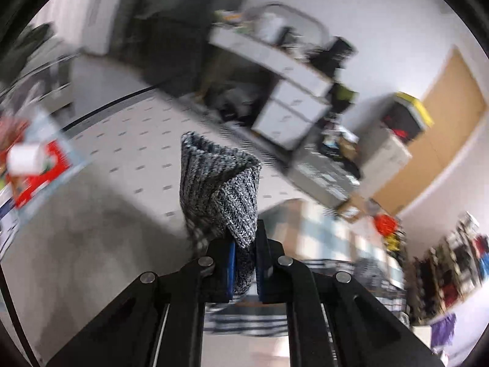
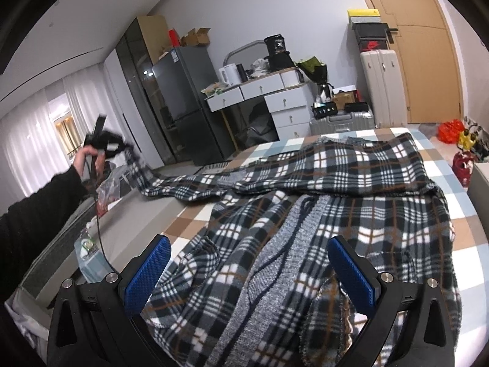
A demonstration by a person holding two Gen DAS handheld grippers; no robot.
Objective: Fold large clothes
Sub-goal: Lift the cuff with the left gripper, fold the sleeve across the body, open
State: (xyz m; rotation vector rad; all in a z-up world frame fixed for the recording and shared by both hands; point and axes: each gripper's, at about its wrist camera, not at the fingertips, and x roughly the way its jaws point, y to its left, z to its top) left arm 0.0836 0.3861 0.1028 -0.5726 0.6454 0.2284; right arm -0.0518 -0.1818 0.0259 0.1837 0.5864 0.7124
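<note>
Fuzzy plaid fleece garment (image 2: 351,165) with grey ribbed knit trim, its knit cuff (image 1: 220,183) coarse and marled. Smooth checked cotton sheet on the bed (image 2: 458,244). Right tool (image 2: 249,270) has matt black plastic arms, dimpled blue rubbery pads (image 2: 146,272) and shiny metal pins. Glossy dark fridge (image 2: 183,91); matt wooden door (image 2: 428,61).

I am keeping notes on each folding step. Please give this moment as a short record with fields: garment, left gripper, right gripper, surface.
garment: plaid jacket with grey knit trim, spread on the bed, one sleeve pulled out to the side
left gripper: shut on the grey knit cuff, lifted off the bed
right gripper: open, over the jacket, holding nothing
surface: bed with checked sheet
</note>
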